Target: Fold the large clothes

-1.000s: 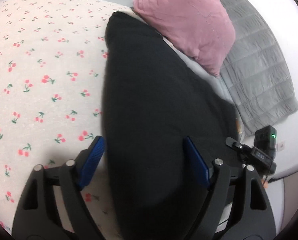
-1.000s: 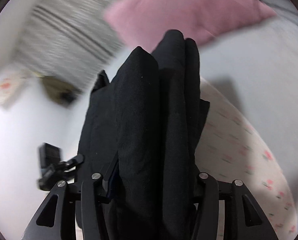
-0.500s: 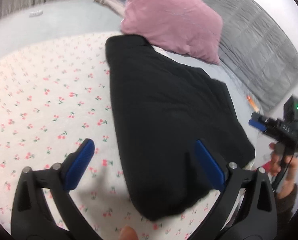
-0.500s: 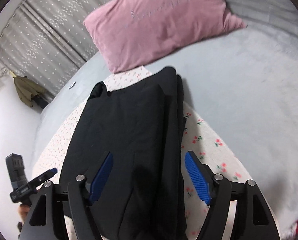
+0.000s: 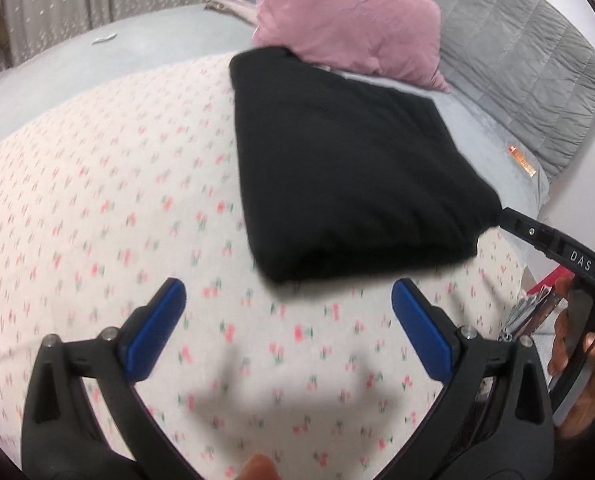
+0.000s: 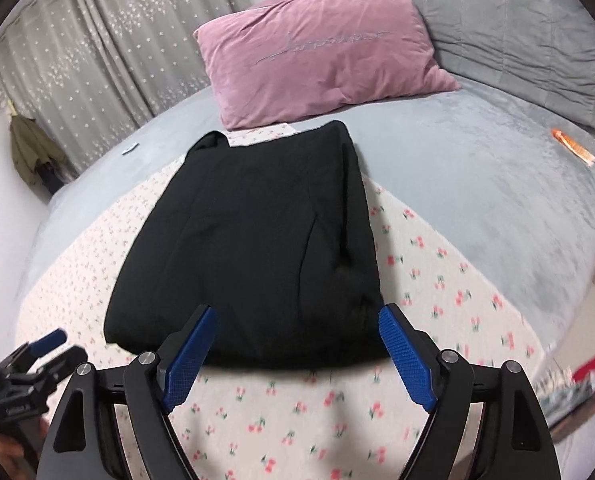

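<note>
A black garment (image 5: 345,168) lies folded in a flat rectangle on the cherry-print sheet (image 5: 97,200), its far corner against the pink pillow. My left gripper (image 5: 288,286) hovers open over the sheet just short of the garment's near edge, with nothing between its blue pads. In the right wrist view the garment (image 6: 257,240) fills the middle. My right gripper (image 6: 297,314) stands above its near edge with jaws opening; the pads do not touch the cloth. One finger (image 5: 537,236) of the right gripper shows by the garment's right corner.
A pink pillow (image 6: 317,60) and a grey quilt (image 6: 517,20) lie at the head of the grey bed cover (image 6: 497,200). An orange label (image 6: 573,146) lies on the cover. Curtains (image 6: 77,60) and an olive cloth (image 6: 29,148) stand at the far left. A red thing (image 6: 593,364) shows at the bed's right edge.
Both grippers have opened, let go of the black garment and pulled back and up from it. The garment now lies flat on the sheet.
</note>
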Action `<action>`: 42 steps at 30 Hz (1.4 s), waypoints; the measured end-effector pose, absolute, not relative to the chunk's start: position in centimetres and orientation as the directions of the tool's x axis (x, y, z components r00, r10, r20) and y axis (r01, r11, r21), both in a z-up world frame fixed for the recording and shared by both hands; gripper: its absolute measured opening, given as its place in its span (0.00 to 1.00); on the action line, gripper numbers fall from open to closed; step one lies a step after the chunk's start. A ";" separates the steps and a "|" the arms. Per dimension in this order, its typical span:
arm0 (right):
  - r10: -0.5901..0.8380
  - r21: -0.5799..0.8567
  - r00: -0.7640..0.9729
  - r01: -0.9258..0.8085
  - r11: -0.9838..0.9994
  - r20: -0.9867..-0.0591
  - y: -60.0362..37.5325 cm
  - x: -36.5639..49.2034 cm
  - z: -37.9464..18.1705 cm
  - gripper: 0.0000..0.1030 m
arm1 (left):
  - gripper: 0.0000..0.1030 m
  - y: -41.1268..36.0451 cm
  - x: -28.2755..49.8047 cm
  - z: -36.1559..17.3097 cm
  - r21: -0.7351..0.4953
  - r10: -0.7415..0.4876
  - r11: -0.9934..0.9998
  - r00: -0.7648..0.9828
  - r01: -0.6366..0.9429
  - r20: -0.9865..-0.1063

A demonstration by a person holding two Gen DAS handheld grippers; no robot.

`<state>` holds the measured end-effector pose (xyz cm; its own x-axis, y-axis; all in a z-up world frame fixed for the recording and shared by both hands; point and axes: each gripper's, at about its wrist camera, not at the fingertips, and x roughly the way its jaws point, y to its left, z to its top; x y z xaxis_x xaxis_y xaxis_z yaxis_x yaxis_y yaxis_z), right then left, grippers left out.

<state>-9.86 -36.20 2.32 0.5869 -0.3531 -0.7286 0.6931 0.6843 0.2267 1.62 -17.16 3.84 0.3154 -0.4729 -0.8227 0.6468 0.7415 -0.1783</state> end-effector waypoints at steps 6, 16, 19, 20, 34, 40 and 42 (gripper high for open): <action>-0.336 0.197 0.546 0.699 0.687 -0.767 -33.2 -9.7 0.0 0.82 | 0.99 -15.6 -0.8 2.6 -0.123 -0.411 0.776 0.348 0.618 -0.843; -0.320 0.104 0.450 0.698 0.709 -0.834 -28.8 -9.7 -5.1 0.82 | 0.99 -14.9 -1.7 1.6 -0.086 -0.375 0.802 0.386 0.591 -0.842; -0.296 0.088 0.426 0.681 0.727 -0.855 -28.4 -9.1 -5.8 0.82 | 0.99 -15.1 -1.8 1.1 -0.082 -0.369 0.799 0.378 0.596 -0.849; -0.315 0.074 0.426 0.685 0.725 -0.848 -28.3 -9.1 -5.6 0.82 | 0.99 -15.2 -1.8 1.0 -0.084 -0.369 0.798 0.374 0.596 -0.851; -0.377 0.078 0.429 0.739 0.670 -0.821 -29.6 -10.5 -5.0 0.82 | 0.99 -16.1 -2.5 -0.5 -0.044 -0.334 0.793 0.374 0.608 -0.865; -0.383 0.077 0.434 0.738 0.670 -0.816 -29.6 -10.6 -4.9 0.82 | 0.99 -16.4 -2.7 -0.7 -0.034 -0.328 0.790 0.375 0.612 -0.867; -0.393 0.074 0.436 0.741 0.667 -0.810 -29.6 -10.6 -4.7 0.82 | 0.99 -16.4 -2.7 -0.8 -0.032 -0.326 0.791 0.376 0.611 -0.867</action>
